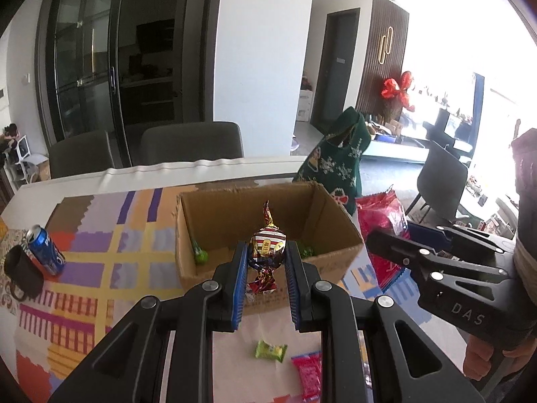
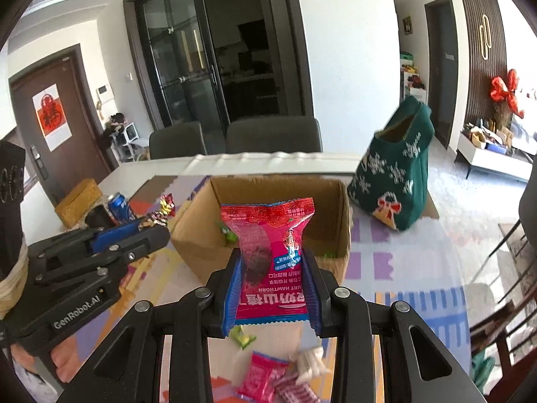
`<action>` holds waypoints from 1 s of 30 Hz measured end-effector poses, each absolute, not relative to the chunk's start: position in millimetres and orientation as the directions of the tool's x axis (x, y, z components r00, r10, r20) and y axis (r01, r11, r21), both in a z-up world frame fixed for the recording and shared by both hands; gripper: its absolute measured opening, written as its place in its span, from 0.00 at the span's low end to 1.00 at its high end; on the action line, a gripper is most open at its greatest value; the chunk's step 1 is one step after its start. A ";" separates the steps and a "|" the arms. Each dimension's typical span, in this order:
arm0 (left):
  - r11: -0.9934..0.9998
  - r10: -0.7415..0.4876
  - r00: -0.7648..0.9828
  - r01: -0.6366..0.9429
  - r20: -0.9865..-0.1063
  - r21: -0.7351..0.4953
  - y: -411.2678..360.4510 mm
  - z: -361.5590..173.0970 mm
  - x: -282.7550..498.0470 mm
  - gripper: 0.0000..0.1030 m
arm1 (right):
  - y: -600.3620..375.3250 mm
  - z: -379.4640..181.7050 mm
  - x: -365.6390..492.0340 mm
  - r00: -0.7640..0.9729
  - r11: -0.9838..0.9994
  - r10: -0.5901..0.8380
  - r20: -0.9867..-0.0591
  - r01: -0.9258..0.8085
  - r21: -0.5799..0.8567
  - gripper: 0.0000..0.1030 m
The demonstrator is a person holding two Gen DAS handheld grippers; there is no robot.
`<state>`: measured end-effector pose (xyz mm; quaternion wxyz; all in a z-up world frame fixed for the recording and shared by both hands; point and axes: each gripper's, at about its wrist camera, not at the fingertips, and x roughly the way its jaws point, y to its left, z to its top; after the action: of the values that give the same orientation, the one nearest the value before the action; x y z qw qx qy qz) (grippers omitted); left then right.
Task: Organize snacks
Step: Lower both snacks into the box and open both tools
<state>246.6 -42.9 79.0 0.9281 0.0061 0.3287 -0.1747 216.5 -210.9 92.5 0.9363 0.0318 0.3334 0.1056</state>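
Across the left wrist view, centre: the left gripper (image 1: 266,258) is seen clenched on a foil-wrapped candy (image 1: 266,252), which is gripped between the blue pads (image 1: 239,288) and stood upright, its twisted top raised in front of the cardboard box (image 1: 214,208).
Box, left wrist view: an open carton is placed mid-frame on a patterned mat (image 1: 100,262); green candies (image 1: 200,256) are seen on its floor at the lower left and lower right.
Lower centre, left wrist view: a green sweet (image 1: 271,350) and pink packets (image 1: 308,376) are left lying on the table below the fingers.
Left edge, left wrist view: a blue can (image 1: 45,250) is leaned against a dark cup (image 1: 23,270).
Right side, left wrist view: the right gripper (image 1: 386,245) is seen side-on, with a red packet (image 1: 382,221) at its tip.

Centre of the right wrist view: the right gripper (image 2: 272,283) is closed around a pink hawthorn snack packet (image 2: 270,252), which is held upright before the cardboard box (image 2: 342,208).
Lower left, right wrist view: the left gripper (image 2: 147,225) is shown with the foil-wrapped candy (image 2: 161,213) pinched at its tip, beside the box's left wall.
Upper right, right wrist view: a green knitted bag (image 2: 396,174) is stood beyond the box.
Bottom centre, right wrist view: loose pink packets (image 2: 265,379) and a green sweet (image 2: 243,336) are scattered beneath the fingers.
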 end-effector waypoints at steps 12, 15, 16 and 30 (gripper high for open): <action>0.946 -0.299 0.696 0.303 -0.652 -0.111 -44.5 70.5 296.9 0.22 | -205.9 97.8 264.8 0.742 0.973 0.232 -0.629 -0.189 0.136 0.33; 0.950 -0.291 0.690 0.293 -0.663 -0.112 -43.4 67.3 309.6 0.22 | -206.6 92.8 278.4 0.733 0.973 0.230 -0.640 -0.188 0.134 0.33; 0.951 -0.286 0.687 0.290 -0.667 -0.109 -43.3 65.4 313.8 0.22 | -206.5 90.4 283.7 0.727 0.973 0.228 -0.647 -0.187 0.134 0.34; 0.970 -0.219 0.672 0.230 -0.708 -0.082 -38.4 42.4 342.1 0.51 | -204.3 62.1 321.6 0.688 0.982 0.188 -0.701 -0.149 0.118 0.56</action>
<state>342.1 -38.4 42.4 0.9142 0.0069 0.3861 -0.1228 321.6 -204.3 62.1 0.9182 0.0257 0.3844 0.0917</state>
